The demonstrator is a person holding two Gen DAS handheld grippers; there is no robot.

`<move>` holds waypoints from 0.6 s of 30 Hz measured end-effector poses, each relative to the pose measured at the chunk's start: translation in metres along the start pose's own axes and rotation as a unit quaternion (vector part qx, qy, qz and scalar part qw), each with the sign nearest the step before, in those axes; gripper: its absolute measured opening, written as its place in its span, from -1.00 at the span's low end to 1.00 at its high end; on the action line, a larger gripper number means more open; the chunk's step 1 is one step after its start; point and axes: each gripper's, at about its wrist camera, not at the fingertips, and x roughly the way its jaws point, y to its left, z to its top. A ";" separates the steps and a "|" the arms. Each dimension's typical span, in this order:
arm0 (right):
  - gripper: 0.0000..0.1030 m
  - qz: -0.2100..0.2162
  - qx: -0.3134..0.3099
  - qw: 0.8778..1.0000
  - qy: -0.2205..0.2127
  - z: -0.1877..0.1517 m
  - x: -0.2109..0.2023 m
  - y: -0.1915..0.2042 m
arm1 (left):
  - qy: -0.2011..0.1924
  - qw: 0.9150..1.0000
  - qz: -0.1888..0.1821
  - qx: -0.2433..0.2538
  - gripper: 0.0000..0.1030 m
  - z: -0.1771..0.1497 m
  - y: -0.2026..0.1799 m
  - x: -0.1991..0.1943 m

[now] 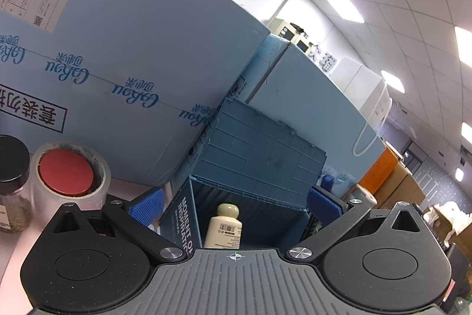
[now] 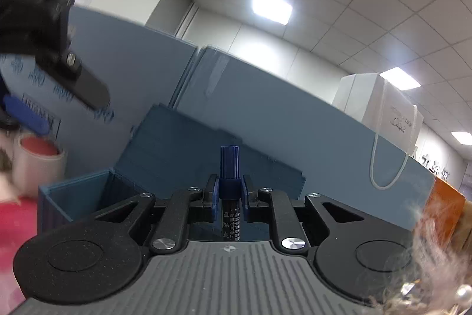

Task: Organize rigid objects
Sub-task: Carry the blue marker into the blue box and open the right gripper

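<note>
Right gripper (image 2: pixel 230 198) clamped tight on blue-capped marker (image 2: pixel 229 167), upright, just above open blue storage box (image 2: pixel 73 182). Marker light, stiff, smooth; grip near cap holds. Left gripper (image 1: pixel 236 205) jaws wide, empty; lotion bottle (image 1: pixel 224 226) inside box.

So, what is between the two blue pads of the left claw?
A cream plastic bottle stands in the open blue storage box, seen between the spread pads of the left claw in the left wrist view.
</note>
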 end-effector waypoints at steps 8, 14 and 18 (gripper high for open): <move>-0.67 0.067 0.067 0.992 0.085 -0.001 0.017 -0.008 | 0.006 1.000 -0.010 0.000 1.00 0.000 0.000 0.002; -0.29 0.136 0.149 0.973 0.109 0.004 0.016 -0.015 | 0.006 1.000 -0.013 0.000 1.00 0.000 -0.001 0.002; 0.11 0.157 0.181 0.965 0.111 0.006 0.010 -0.017 | 0.005 1.000 -0.015 0.001 1.00 -0.001 -0.002 0.001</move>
